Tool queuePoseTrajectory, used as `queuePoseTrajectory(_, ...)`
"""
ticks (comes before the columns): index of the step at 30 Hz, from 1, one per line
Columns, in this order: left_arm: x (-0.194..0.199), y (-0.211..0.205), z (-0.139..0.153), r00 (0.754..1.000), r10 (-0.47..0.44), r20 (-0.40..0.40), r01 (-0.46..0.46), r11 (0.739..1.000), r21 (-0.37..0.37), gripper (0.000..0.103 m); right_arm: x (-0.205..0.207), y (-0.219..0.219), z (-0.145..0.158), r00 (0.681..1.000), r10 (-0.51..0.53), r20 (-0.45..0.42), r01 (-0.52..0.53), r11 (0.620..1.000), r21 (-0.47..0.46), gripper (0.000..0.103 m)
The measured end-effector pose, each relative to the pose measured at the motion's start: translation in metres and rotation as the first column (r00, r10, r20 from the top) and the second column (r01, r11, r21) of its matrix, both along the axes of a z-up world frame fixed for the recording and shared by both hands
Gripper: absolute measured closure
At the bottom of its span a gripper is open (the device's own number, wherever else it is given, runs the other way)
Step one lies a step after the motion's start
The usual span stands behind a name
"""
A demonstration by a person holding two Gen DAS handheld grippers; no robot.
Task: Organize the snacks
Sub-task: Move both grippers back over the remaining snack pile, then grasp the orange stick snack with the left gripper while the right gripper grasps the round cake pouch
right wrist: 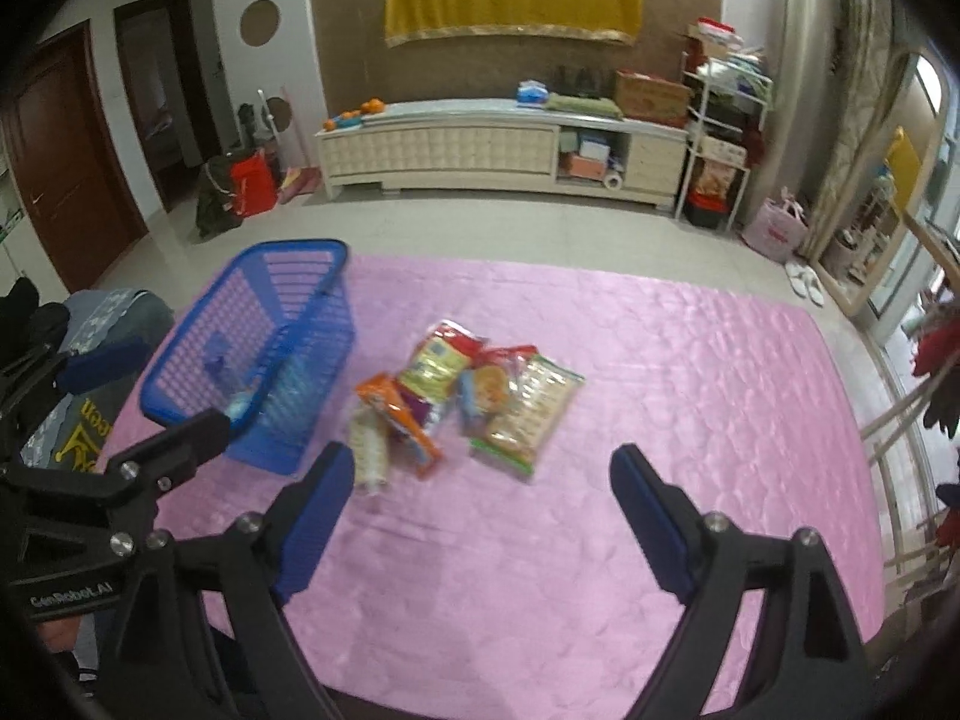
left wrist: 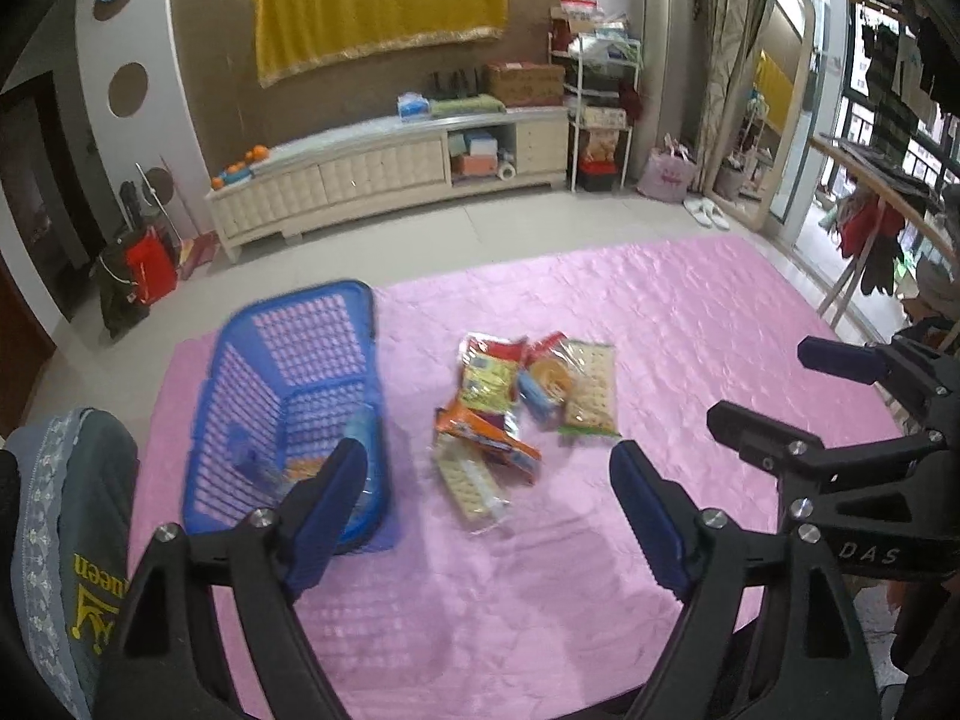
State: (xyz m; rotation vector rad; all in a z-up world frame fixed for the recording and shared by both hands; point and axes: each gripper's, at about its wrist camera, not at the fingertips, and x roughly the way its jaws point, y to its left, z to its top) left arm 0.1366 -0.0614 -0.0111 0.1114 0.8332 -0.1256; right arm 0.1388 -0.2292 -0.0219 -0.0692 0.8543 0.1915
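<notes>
At the bottom of the left wrist view my left gripper (left wrist: pixel 489 468) stands spread wide over the pink quilted mat (left wrist: pixel 690 330), with nothing between its blue pads. My right gripper (right wrist: pixel 483 474) fills the bottom of the right wrist view, likewise spread and empty.

Just beyond the fingertips, near the centre of both views, the snack packets (left wrist: pixel 522 402) lie in a loose heap on the mat, some overlapping. A cracker pack (left wrist: pixel 591 387) sits at the right edge of the heap, an orange packet (left wrist: pixel 486 435) at its lower left, and a yellow-and-red bag (left wrist: pixel 489 375) toward the top.

Left of the heap, and close to it, stands the blue basket (left wrist: pixel 288 408); a few items lie at its bottom, too blurred to name.

Past the mat comes pale tiled floor, then a long cream cabinet (left wrist: pixel 384 174) against the wall in the upper part of the frame, with a yellow cloth (left wrist: pixel 378 6) hanging above it.
</notes>
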Motion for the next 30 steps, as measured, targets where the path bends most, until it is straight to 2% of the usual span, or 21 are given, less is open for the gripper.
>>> queuePoseTrajectory(4,0.009,-0.023,-0.021,0.999,-0.012,-0.040,0.013,0.999,0.036,0.021,0.007,-0.020,-0.018,1.000,-0.017,-0.024,0.017,1.000,-0.004,0.012)
queuePoseTrajectory(7,0.018,-0.035,-0.038,0.998,-0.011,-0.065,0.015,0.999,0.052,0.021,0.016,-0.032,-0.037,0.996,-0.020,-0.081,0.021,1.000,0.006,0.012)
queuePoseTrajectory(13,0.044,-0.048,-0.076,0.987,0.027,-0.158,-0.024,0.999,0.022,0.021,0.032,-0.048,-0.071,0.993,-0.034,-0.114,0.032,0.999,-0.015,0.012)
queuePoseTrajectory(18,0.073,-0.059,-0.112,0.969,0.084,-0.234,-0.073,0.996,0.057,0.021,0.053,-0.064,-0.098,0.989,-0.054,-0.139,0.052,0.998,-0.019,0.012)
queuePoseTrajectory(22,0.097,-0.049,-0.141,0.947,0.150,-0.285,-0.149,0.989,0.025,0.022,0.073,-0.071,-0.121,0.982,-0.042,-0.185,0.047,0.999,0.023,0.012)
queuePoseTrajectory(26,0.116,-0.036,-0.163,0.922,0.186,-0.338,-0.204,0.979,-0.017,0.038,0.090,-0.062,-0.141,0.977,-0.003,-0.211,0.010,1.000,0.028,0.012)
queuePoseTrajectory(28,0.122,-0.033,-0.168,0.920,0.190,-0.343,-0.212,0.977,-0.028,0.040,0.098,-0.058,-0.148,0.976,0.010,-0.216,-0.001,0.999,0.041,0.012)
queuePoseTrajectory(30,0.129,-0.031,-0.176,0.914,0.206,-0.351,-0.222,0.975,-0.005,0.043,0.104,-0.057,-0.152,0.976,0.018,-0.219,-0.006,0.998,0.056,0.012)
